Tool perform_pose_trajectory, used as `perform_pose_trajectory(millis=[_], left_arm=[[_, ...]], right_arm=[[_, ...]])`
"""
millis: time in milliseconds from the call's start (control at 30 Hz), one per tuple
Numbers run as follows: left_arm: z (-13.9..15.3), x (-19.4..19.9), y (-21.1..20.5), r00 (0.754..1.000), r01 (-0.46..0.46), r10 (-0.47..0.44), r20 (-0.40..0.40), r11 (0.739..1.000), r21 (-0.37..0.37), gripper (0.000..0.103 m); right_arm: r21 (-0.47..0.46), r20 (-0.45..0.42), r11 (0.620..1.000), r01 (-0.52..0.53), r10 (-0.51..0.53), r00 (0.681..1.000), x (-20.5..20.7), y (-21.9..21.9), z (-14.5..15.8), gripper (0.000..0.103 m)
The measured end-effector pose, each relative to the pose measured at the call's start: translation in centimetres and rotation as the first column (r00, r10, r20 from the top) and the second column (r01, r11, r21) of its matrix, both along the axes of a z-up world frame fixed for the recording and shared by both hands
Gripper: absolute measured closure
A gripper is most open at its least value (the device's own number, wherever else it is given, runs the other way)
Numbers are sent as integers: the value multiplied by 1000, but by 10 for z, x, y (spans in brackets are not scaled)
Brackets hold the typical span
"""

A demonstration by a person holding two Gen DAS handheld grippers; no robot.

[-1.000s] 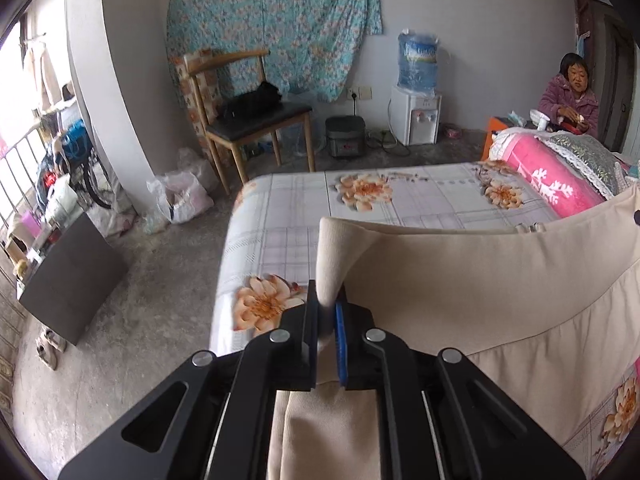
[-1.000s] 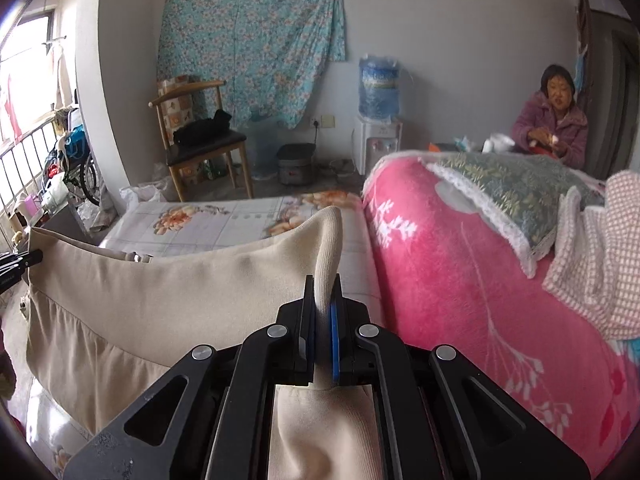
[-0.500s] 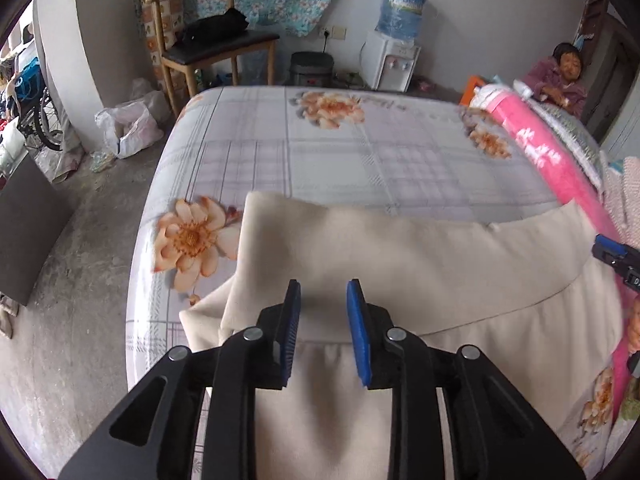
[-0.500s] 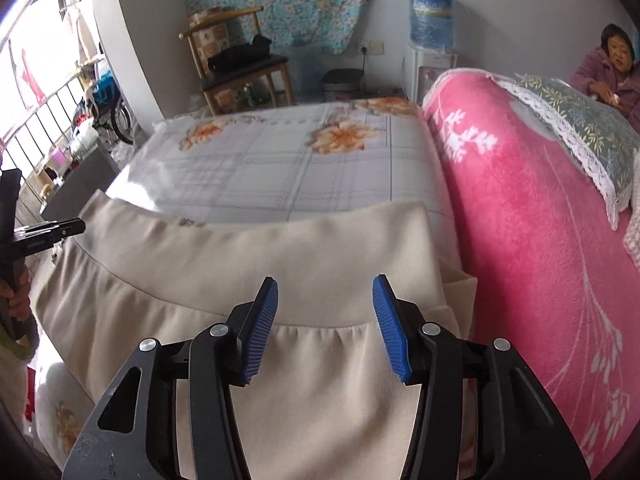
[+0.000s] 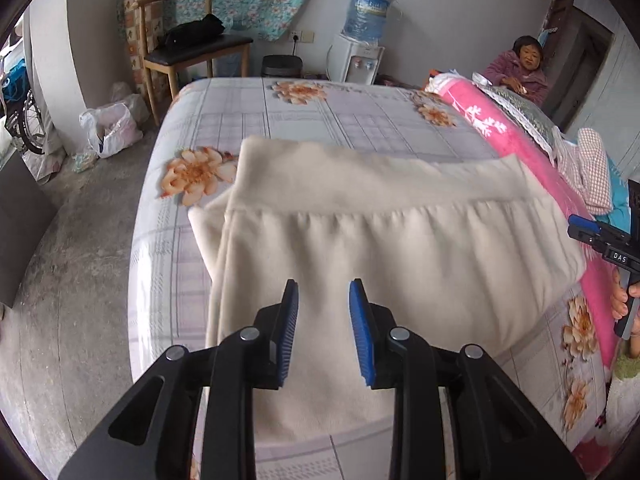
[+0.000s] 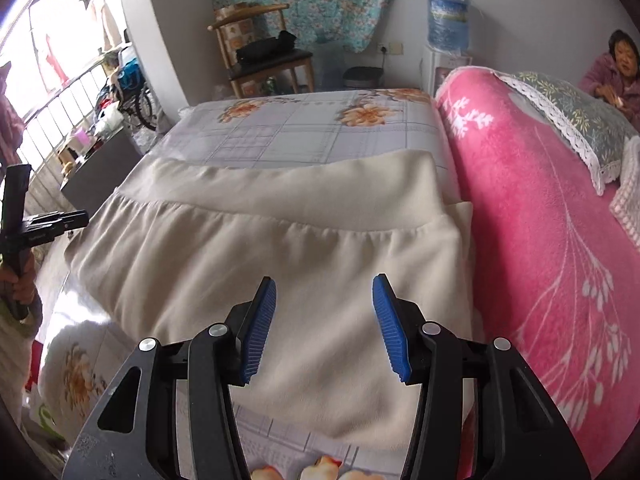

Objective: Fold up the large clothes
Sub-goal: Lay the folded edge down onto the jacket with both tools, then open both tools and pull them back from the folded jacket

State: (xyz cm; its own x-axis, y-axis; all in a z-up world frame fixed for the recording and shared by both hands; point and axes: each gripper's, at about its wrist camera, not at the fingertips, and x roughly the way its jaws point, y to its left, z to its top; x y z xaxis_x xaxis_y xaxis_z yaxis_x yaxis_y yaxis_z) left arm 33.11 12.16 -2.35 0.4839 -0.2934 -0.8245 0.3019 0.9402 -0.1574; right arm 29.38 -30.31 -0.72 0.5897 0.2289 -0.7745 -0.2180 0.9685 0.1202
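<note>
A cream garment (image 5: 380, 240) lies folded over on the flowered bed sheet (image 5: 320, 120), its wide band at the far edge and gathered fabric below. It also shows in the right wrist view (image 6: 288, 248). My left gripper (image 5: 323, 322) is open and empty above the garment's left part. My right gripper (image 6: 325, 316) is open wider and empty above its right part. The right gripper also shows at the right edge of the left wrist view (image 5: 600, 236). The left one shows at the left edge of the right wrist view (image 6: 48, 224).
A rolled pink blanket (image 6: 540, 240) lies along the bed's right side, touching the garment. A checked cloth (image 5: 588, 168) lies beyond it. A woman (image 5: 520, 64) sits at the far right. A wooden chair (image 5: 188, 52), water dispenser (image 5: 360, 40) and bags (image 5: 112, 128) stand past the bed.
Both grippers were shut on the garment's band and held it up. They laid it down on the bed, opened, and drew back toward me.
</note>
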Motion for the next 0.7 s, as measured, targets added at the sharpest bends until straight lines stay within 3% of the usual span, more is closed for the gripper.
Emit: perform_pose_trajectory(millis=[100, 167, 233, 300, 367, 467, 533, 600, 700], left_arm=[[-32, -15, 3, 999, -20, 23, -35, 997, 74, 77], [-35, -25, 4, 999, -7, 4, 34, 996, 87, 77], [-36, -30, 0, 997, 0, -10, 76, 991, 137, 77], [-34, -33, -1, 995, -14, -2, 95, 985, 170, 77], [-30, -39, 1, 994, -37, 18, 107, 983, 181, 77], [-20, -53, 13, 993, -78, 64, 101, 987, 140, 77], [-12, -69, 19, 991, -97, 86, 102, 989, 108, 71], [-4, -89, 20, 988, -112, 102, 116, 990, 81, 51], [2, -118, 13, 986, -119, 113, 121, 992, 48, 32]], right_arm=[[-51, -51, 999, -10, 7, 999, -23, -4, -21, 56], [-94, -91, 995, 15, -24, 996, -26, -13, -39, 57], [-46, -78, 999, 24, -28, 997, -29, -20, -39, 57], [-72, -70, 996, 53, -58, 996, -32, -22, -32, 57], [-141, -64, 986, 90, -100, 993, -39, -23, -28, 57], [-160, -73, 974, 158, -171, 982, -56, -33, -21, 54], [-144, -66, 969, 202, -213, 975, -74, -37, -13, 51], [-85, -55, 971, 221, -227, 972, -93, -36, -4, 44], [-34, -42, 975, 219, -220, 975, -119, -18, 7, 35]])
